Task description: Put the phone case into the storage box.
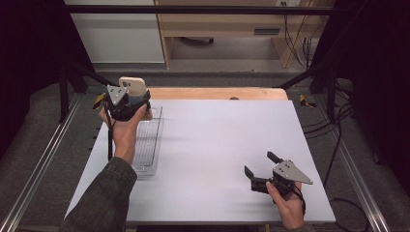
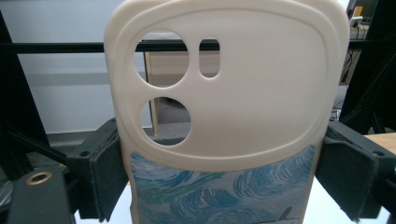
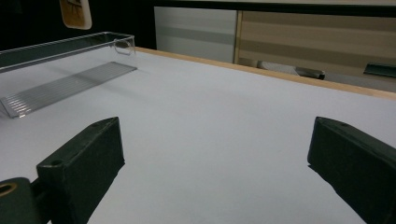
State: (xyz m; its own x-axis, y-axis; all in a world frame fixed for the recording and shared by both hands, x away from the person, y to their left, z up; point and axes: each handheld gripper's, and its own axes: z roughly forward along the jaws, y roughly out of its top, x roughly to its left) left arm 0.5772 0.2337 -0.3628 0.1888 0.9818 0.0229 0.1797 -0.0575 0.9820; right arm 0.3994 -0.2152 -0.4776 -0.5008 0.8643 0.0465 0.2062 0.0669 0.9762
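A cream phone case (image 2: 243, 93) with round camera holes and a blue swirl print on its lower part stands upright between the jaws of my left gripper (image 2: 224, 172), which is shut on its two sides. From above, that gripper (image 1: 126, 104) is raised over the far end of a clear plastic tray (image 1: 149, 145), with the phone case (image 1: 133, 86) sticking up out of it. My right gripper (image 1: 261, 164) rests low at the table's near right, jaws wide open and nothing between them. Its own view shows the open right gripper (image 3: 215, 158) over bare table.
The white table top (image 1: 217, 145) has a wooden strip (image 1: 217, 93) along its far edge. The clear tray (image 3: 60, 70) lies along the left side. Black frame bars and cables stand around the table, with cabinets behind.
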